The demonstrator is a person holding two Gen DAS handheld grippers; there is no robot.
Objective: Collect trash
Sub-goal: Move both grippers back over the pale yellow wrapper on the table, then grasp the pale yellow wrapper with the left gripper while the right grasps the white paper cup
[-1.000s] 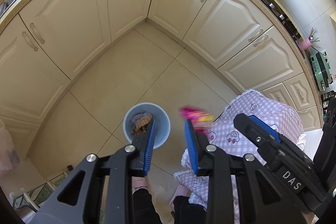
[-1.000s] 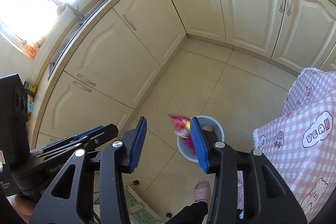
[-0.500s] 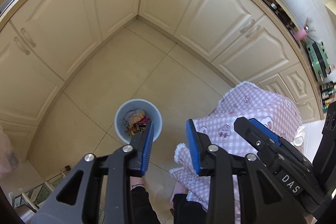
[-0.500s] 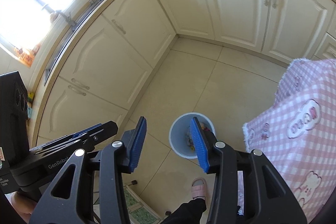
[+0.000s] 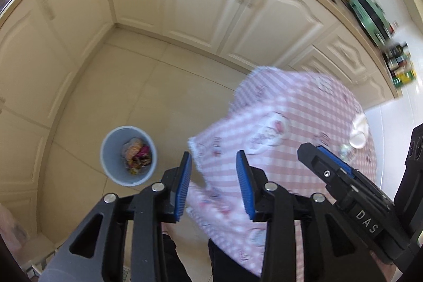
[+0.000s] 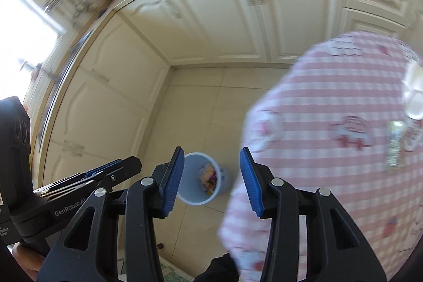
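Observation:
A pale blue trash bin [image 5: 128,155] stands on the tiled floor with several colourful wrappers [image 5: 137,153] inside. It also shows in the right wrist view [image 6: 202,177]. My left gripper [image 5: 212,184] is open and empty, up above the floor at the near edge of the pink checked table [image 5: 296,134]. My right gripper [image 6: 211,180] is open and empty, with the bin showing between its jaws far below. A clear wrapper [image 6: 394,147] and a white crumpled item [image 6: 413,94] lie on the table at the right.
Cream kitchen cabinets [image 5: 211,1] wrap around the floor corner. The counter at the upper right carries a green appliance [image 5: 370,15] and bottles [image 5: 401,65]. The person's legs [image 5: 185,260] are below the grippers. Both views are motion-blurred.
A pink and yellow wrapper that was falling a second ago now lies in the bin. Both grippers have swung right, away from the bin and toward the table; both stay open.

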